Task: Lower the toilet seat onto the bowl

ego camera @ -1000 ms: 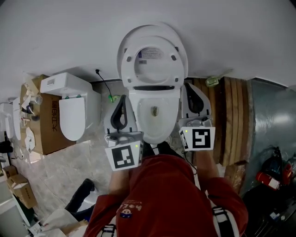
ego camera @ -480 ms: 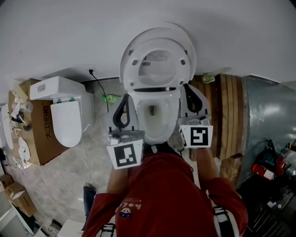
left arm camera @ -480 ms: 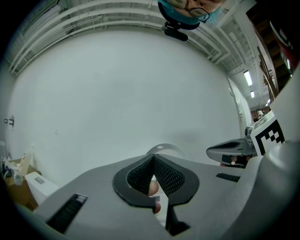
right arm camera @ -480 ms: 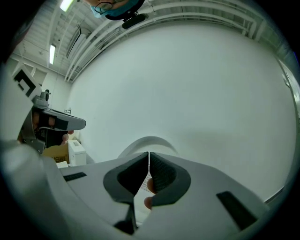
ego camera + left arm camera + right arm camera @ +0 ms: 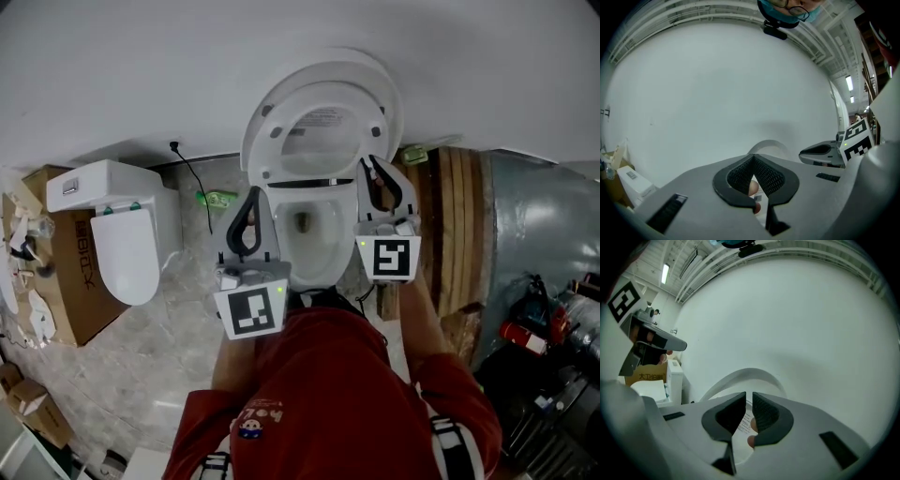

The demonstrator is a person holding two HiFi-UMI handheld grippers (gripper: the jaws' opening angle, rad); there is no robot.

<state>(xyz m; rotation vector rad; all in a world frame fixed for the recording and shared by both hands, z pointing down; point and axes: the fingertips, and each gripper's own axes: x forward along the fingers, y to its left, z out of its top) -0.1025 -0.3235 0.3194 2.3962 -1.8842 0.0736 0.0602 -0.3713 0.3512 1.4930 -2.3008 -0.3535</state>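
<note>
White oval plastic toilet seat [image 5: 265, 147] is up, leaning back with its lid against the white wall, above the open white ceramic bowl [image 5: 330, 268]. Two tongs: left gripper [image 5: 251, 194] is beside the bowl's left rim. Right gripper [image 5: 368, 161] is by the seat's lower right edge; can't tell if it's touching. Both have jaws together with nothing in them. Two toilets total: the second white toilet [image 5: 122, 234] sits off left by one brown cardboard box [image 5: 66, 272]. Wooden planks [image 5: 459, 234] stand on the right.

Spare toilet [image 5: 122, 246] beside cardboard box [image 5: 71, 281]
</note>
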